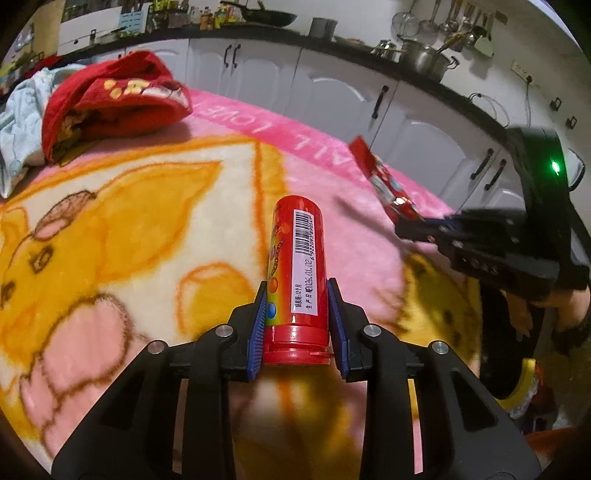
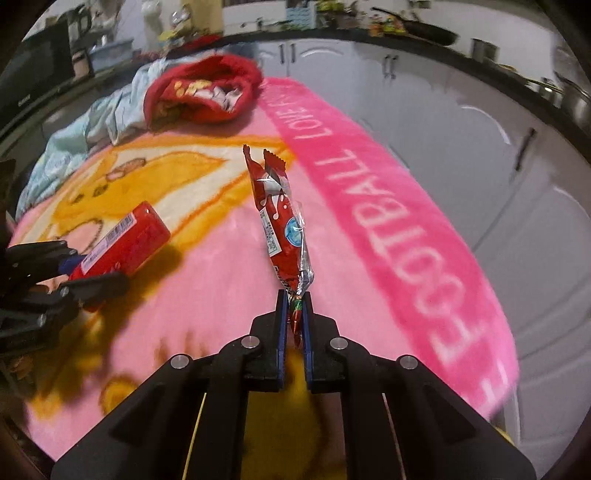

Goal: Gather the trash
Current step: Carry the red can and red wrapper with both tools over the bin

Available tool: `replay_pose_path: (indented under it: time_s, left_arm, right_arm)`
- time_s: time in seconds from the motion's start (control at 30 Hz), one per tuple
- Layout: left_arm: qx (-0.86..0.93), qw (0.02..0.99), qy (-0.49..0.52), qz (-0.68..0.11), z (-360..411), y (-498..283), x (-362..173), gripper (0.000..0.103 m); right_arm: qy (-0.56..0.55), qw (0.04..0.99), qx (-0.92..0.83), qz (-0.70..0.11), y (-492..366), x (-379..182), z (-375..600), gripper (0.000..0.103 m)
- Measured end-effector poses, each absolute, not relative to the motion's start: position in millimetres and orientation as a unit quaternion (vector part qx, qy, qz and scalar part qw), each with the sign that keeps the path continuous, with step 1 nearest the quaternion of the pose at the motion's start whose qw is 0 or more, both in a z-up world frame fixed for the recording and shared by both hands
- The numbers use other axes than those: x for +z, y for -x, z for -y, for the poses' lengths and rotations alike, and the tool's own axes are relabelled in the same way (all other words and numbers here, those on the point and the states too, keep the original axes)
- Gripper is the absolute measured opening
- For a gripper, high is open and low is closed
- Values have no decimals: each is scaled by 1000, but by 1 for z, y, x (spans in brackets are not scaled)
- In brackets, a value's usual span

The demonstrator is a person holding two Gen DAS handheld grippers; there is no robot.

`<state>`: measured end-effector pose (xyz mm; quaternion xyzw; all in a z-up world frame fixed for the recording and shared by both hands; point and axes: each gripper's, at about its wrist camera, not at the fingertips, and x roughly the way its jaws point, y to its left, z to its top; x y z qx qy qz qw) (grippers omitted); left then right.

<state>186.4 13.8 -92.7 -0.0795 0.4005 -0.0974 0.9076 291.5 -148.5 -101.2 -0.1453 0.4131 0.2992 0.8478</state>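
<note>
You are working in a kitchen, over a surface spread with a plush pink blanket point(image 1: 325, 147) that carries a yellow cartoon animal and white lettering along its far edge. In your left gripper point(image 1: 297, 317) sits a red candy tube point(image 1: 297, 266), a cylinder with a white barcode label down its side, coloured dots on the print and a red cap at the near end; the blue pads press on its lower body from both sides, so the fingers are closed partway on it, and the tube points away from you, above the blanket. Your right gripper point(image 2: 294, 314) has its fingers pinched almost together on the bottom end of a red snack wrapper point(image 2: 282, 221), crinkled foil with silver showing and a torn, notched top; it stands up from the fingers, clear of the blanket. From the right wrist view, the tube and left gripper lie well to the left of the wrapper. At the far end of the blanket, a red cloth item point(image 1: 114, 107) with yellow and white print lies bunched beside pale blue fabric point(image 1: 22, 122). Beyond run white cabinets point(image 1: 332, 81) under a dark worktop point(image 1: 424, 75) holding steel pots point(image 1: 428, 59) and a wok point(image 1: 266, 16).
</note>
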Motion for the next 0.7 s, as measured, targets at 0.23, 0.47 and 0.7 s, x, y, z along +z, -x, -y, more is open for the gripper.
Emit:
replay_pose_path:
  time_s: [0.23,0.47,0.7]
  left_arm:
    - [-123,918,65,-371,23,-173,-66,23]
    - [-152,924,57,-345,60,-166,-46,23]
    - [-182,928,51,-322,94,-159,-29,23]
  right_arm:
    - [108,867,290,-391,-247,-76,198,7]
    - [82,882,271,-376,-210,-59,243,7]
    - [61,898,242,-364,-179,-50,286,7]
